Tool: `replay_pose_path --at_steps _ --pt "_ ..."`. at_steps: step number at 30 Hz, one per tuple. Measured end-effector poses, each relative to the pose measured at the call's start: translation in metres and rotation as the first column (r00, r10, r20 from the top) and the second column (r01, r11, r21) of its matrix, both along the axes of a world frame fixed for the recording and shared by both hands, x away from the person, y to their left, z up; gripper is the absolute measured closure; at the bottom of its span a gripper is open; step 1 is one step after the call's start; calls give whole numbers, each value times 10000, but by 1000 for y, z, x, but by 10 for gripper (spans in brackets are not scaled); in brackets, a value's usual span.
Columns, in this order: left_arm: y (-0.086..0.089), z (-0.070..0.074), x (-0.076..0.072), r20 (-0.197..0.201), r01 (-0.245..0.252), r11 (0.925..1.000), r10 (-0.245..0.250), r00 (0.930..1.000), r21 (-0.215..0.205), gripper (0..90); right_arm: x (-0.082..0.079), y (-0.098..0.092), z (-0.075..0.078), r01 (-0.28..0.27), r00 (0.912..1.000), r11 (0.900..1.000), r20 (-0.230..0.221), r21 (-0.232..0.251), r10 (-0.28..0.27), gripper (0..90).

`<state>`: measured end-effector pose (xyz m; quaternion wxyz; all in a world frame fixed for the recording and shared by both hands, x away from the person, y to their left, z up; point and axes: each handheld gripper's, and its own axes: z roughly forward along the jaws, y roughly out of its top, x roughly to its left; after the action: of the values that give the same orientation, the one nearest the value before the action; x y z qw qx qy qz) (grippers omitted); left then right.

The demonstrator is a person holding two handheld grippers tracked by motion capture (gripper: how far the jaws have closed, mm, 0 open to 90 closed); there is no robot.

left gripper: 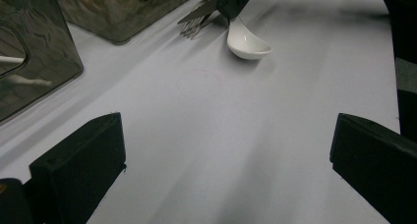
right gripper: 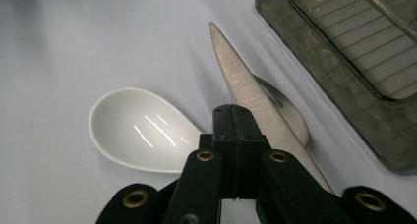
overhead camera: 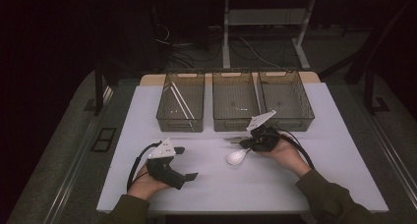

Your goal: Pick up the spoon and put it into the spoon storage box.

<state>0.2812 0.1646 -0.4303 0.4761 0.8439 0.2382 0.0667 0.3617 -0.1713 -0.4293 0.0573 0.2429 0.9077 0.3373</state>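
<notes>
The right tongs (right gripper: 235, 135) are pressed fully together, low over the white surface (overhead camera: 314, 150). Whether the jaws pinch anything I cannot tell; they sit right at the handle end of the white ceramic soup spoon (right gripper: 140, 128), which lies bowl-up on the surface, with the serrated steel knife (right gripper: 246, 86) running along the jaws' other side and a steel fork (left gripper: 194, 23) under it. All three pieces lie together just in front of the middle smoky transparent plastic bin (overhead camera: 235, 102).

The left tongs (overhead camera: 186, 161) gape wide, holding nothing, their black jaws hanging over bare surface, well apart from the cutlery.

No writing or label can be read anywhere.

Between the two hands the surface lies open, and there is free room to the near edge and on both sides. Along the far edge stand three bins in a row: the left smoky bin (overhead camera: 181, 102) holds two pale sticks (overhead camera: 181, 101) leaning across it, and the right smoky bin (overhead camera: 287, 98) touches the middle one.
</notes>
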Motion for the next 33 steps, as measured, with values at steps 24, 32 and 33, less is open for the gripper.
replay_pose_path --at_steps 24,32,33 --pt "0 1 -1 -28 65 10000 -65 10000 -43 0 1 5 -6 -77 9995 9971 312 -763 101 895" --pt "0 1 0 -28 90 9999 -90 10000 -47 0 -2 -6 -6 -178 9998 9955 87 -927 187 895" --pt "0 1 -1 -28 90 9999 -90 10000 -58 0 -4 -7 -6 -164 9999 9959 -34 -892 162 895"
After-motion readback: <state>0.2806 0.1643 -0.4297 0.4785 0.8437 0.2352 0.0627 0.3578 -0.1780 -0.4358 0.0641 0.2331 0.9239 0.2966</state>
